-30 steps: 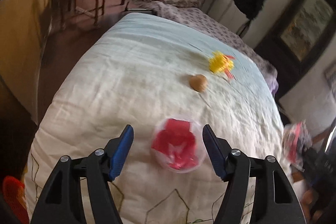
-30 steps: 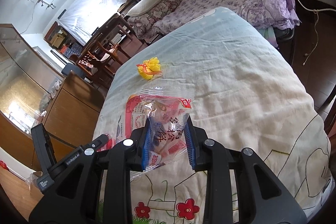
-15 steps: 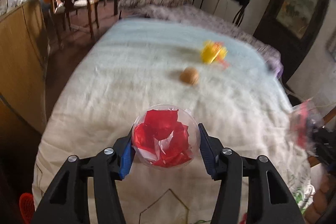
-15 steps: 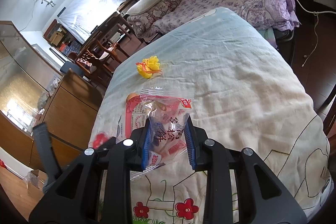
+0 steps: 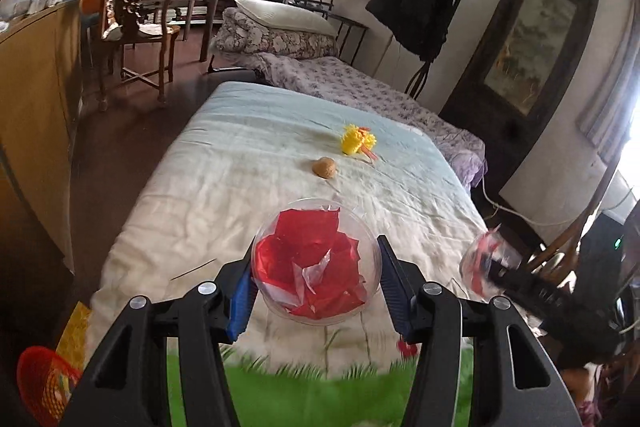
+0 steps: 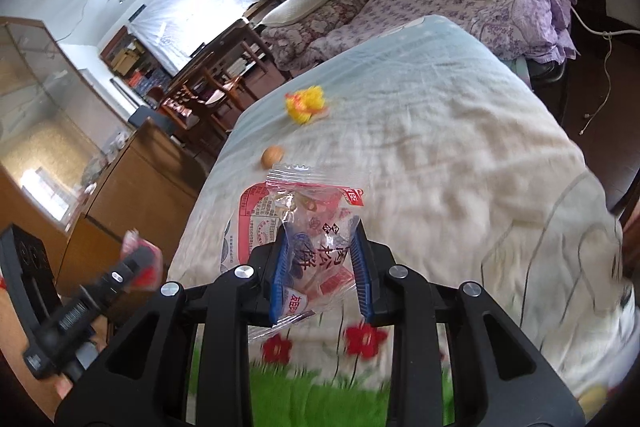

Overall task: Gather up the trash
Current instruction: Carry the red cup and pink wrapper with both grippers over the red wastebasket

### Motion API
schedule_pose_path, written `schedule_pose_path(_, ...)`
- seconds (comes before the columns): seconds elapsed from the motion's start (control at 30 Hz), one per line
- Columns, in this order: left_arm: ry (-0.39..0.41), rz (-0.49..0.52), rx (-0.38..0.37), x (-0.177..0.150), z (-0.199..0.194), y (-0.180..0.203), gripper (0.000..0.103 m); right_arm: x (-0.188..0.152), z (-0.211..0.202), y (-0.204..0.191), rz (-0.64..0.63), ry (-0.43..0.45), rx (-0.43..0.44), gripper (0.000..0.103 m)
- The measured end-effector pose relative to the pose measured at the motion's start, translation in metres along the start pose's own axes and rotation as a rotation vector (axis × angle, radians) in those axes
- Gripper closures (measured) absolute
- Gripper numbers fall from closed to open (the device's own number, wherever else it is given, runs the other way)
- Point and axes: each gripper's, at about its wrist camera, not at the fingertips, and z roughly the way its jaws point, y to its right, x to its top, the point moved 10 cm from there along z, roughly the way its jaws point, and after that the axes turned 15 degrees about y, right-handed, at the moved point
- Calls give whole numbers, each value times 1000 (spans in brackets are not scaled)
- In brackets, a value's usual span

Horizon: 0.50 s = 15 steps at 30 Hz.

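Observation:
My left gripper (image 5: 316,283) is shut on a clear plastic ball with red paper inside (image 5: 316,263), held above the near end of the bed (image 5: 224,187). My right gripper (image 6: 320,259) is shut on a clear snack wrapper with red print (image 6: 316,223), also held above the bed (image 6: 460,155). A yellow crumpled wrapper (image 5: 357,141) and a small brown nut-like ball (image 5: 324,167) lie further along the bed; they also show in the right wrist view as the wrapper (image 6: 306,103) and the ball (image 6: 273,155).
A red basket (image 5: 44,383) stands on the floor at the lower left. A wooden cabinet (image 5: 32,115) runs along the left of the bed, with chairs and a table (image 5: 156,11) behind. A second bed with purple bedding (image 6: 480,11) lies beyond.
My left gripper closed on the clear ball and lifted it off the bed, drawing back. My right gripper, still holding the wrapper, also pulled back toward the bed's near edge.

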Motion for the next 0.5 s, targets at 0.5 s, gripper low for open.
schedule_pose_path(0.5, 175, 35, 108, 39, -137, -39, 48, -16, -73, -55, -65, 38, 104, 72)
